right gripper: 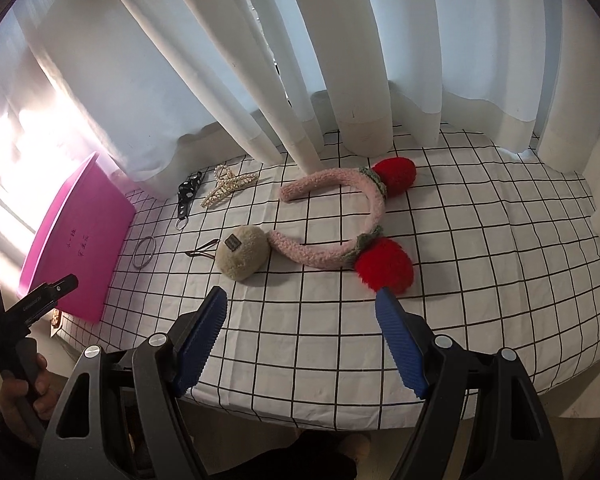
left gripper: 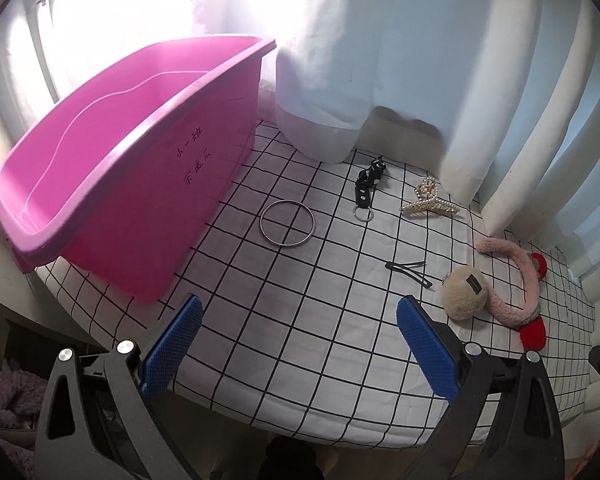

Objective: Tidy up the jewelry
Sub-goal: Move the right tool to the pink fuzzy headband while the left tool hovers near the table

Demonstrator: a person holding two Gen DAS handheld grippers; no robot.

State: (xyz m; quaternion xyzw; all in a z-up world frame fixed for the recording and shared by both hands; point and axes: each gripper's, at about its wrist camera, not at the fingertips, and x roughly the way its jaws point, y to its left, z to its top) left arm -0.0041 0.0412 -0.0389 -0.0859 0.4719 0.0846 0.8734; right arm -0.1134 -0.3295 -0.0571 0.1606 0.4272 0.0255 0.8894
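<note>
A pink plastic bin point(left gripper: 112, 184) point(right gripper: 76, 240) stands on the left of the checked tablecloth point(left gripper: 300, 312). Beside it lie a silver bangle point(left gripper: 287, 223) point(right gripper: 144, 257), a black strap with a key ring point(left gripper: 367, 189) point(right gripper: 187, 196), a pearl claw clip point(left gripper: 428, 200) point(right gripper: 228, 188), black hair pins point(left gripper: 410, 273) point(right gripper: 203, 251), a beige pom-pom point(left gripper: 464, 294) point(right gripper: 242, 253) and a pink headband with red pom-poms point(left gripper: 516, 280) point(right gripper: 340, 232). My left gripper point(left gripper: 298, 312) hangs open above the cloth, short of the bangle. My right gripper point(right gripper: 302, 300) is open too, just short of the headband.
White curtains point(right gripper: 300, 80) hang along the back of the table and touch the cloth. The table's front edge point(right gripper: 300, 416) runs just under both grippers. A hand holding the left gripper's handle point(right gripper: 16, 344) shows at the lower left of the right wrist view.
</note>
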